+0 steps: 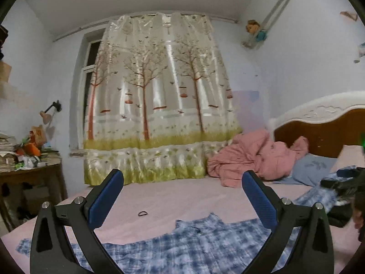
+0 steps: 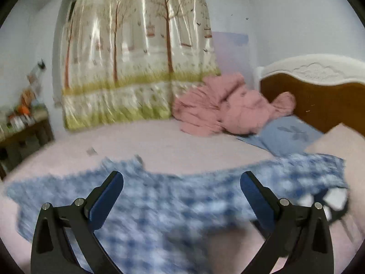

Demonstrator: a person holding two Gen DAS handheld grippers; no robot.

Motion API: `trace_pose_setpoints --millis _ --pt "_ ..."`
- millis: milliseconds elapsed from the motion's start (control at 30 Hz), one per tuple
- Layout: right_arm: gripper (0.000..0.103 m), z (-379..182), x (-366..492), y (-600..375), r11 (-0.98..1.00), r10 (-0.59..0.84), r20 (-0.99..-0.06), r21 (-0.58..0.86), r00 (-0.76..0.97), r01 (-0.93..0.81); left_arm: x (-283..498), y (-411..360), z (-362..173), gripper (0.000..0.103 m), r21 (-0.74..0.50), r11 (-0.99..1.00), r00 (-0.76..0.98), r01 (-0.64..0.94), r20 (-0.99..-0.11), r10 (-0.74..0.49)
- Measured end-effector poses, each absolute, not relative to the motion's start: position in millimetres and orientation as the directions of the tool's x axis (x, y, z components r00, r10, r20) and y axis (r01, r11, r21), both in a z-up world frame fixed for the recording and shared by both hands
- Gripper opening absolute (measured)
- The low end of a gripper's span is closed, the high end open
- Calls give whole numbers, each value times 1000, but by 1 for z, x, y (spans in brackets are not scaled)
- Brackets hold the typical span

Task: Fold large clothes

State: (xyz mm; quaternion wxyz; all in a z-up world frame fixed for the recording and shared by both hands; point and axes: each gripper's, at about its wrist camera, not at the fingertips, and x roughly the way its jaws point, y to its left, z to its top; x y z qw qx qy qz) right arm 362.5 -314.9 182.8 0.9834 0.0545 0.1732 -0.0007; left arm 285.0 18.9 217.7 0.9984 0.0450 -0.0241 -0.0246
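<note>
Trouble, as I judge it, would come from a shallow pinch. Both my left gripper [image 1: 182, 182] and right gripper [image 2: 182, 183] are spread wide, holding nothing, with the blue plaid shirt [image 1: 194, 244] lying flat on the pink bed sheet [image 1: 173, 198] below the fingertips (right view blurred). Grabbing a single layer could drag the shirt askew.

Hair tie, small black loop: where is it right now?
Left wrist view: the hair tie lies on the pink sheet, just beyond the blue plaid shirt, between the open left gripper fingers, nearer the left one.
</note>
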Motion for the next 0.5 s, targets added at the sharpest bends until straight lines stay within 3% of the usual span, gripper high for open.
trace_pose_setpoints --millis 67,133,233,333,433,500 --pt "103 191 369 -312 984 71 -303 179 950 -16 297 22 202 103 77 997 1000 23 2 -23" --pt "103 189 382 -307 970 -9 -279 232 960 77 302 24 179 103 81 997 1000 12 -27 -9" --pt "103 173 400 -296 959 -131 -284 206 950 194 310 36 137 103 35 999 997 28 -74 -25" --pt "103 145 416 -285 977 -68 -296 176 953 125 338 47 116 103 -13 999 979 31 -201 -33" --pt "103 123 431 -279 988 -72 -351 103 933 115 333 45 114 103 58 997 992 -45 -118 52" --pt "103 110 440 -280 983 -147 -395 42 907 177 335 46 113 103 55 998 991 -13 -132 20"
